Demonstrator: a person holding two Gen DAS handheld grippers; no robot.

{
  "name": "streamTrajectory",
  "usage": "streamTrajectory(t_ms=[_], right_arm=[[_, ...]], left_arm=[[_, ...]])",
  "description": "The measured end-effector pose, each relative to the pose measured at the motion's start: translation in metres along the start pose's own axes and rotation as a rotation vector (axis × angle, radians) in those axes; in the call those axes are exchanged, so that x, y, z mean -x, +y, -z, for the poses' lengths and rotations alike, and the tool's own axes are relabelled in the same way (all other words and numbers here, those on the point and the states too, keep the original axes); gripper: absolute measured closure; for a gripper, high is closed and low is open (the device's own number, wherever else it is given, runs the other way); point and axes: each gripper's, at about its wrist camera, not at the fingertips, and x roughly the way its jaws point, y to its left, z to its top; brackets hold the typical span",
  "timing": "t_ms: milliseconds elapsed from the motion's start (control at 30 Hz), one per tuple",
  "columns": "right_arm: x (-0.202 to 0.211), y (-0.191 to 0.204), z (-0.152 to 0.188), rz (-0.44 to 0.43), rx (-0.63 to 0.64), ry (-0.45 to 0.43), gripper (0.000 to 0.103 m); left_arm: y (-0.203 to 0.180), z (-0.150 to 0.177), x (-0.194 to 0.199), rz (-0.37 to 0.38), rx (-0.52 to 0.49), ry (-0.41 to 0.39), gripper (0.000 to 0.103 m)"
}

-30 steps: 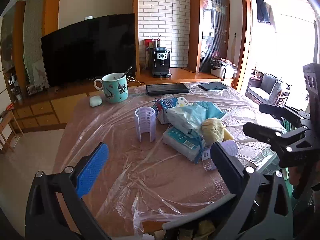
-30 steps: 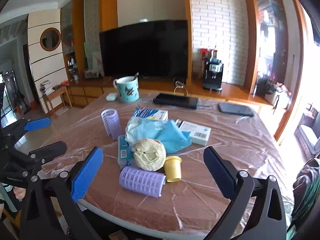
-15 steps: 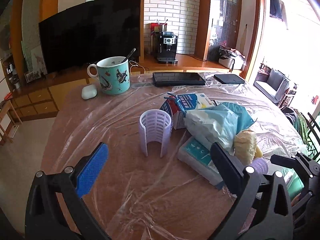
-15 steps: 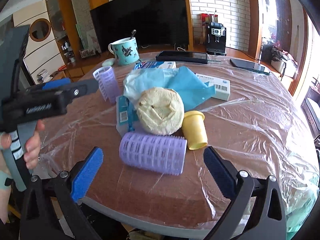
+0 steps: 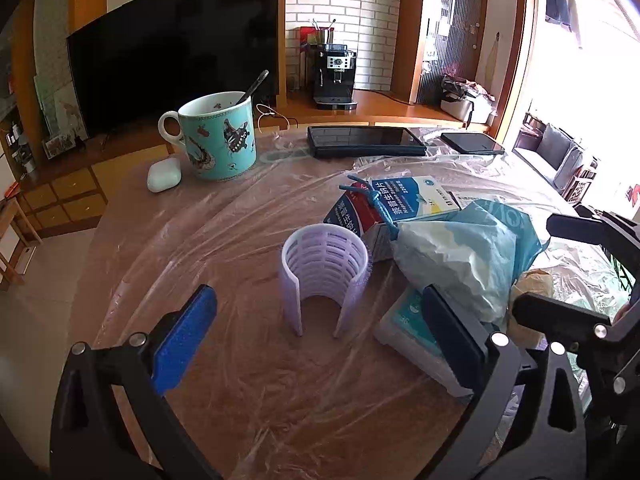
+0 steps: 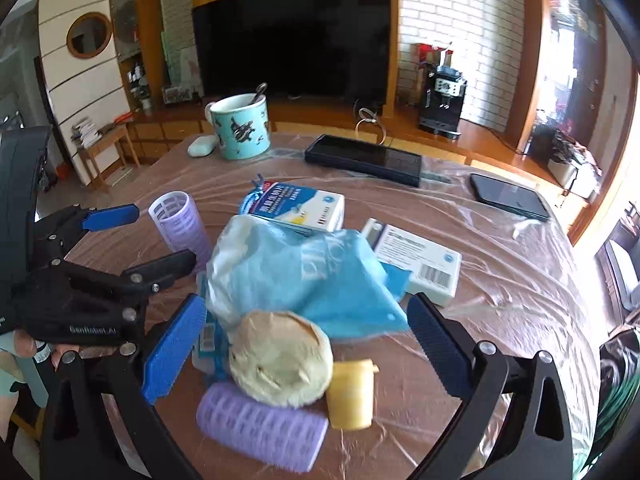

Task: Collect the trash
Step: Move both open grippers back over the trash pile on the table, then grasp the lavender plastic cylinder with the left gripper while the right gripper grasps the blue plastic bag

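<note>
Right wrist: beige wad [image 6: 281,358] lies between wide-spread jaws.

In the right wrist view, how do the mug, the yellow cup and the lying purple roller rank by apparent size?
1. Purple roller, though it is nearest the camera, which enlarges it.
2. Mug.
3. Yellow cup.

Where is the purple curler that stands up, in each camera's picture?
Left wrist: the standing purple curler is in the middle, just ahead of the open left gripper, its split side facing the camera.
Right wrist: the same curler stands at left, beside the blue bag.
Shared landmark: the teal mug, far behind it in both.
</note>
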Motion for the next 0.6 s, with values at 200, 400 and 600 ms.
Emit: streamTrajectory(t_ms=[200,400,600], right_arm=[[-0.023,0.001,-0.018,0.005,0.039,0.081,0.004],[-0.026,-0.006,-0.033,0.048,0.064,0.078,0.004],[-0.040,-0.032,-0.035,0.085,0.013,0.122,0.004]], left_arm=[[0.003,-0.004,-0.009,0.021,-0.027,0.019,0.002],[0.010,-0.007,-0.013,0.016,-0.025,0.019,0.002],[0.015,-0.007,-0.018,0.014,-0.014,0.032,0.002]])
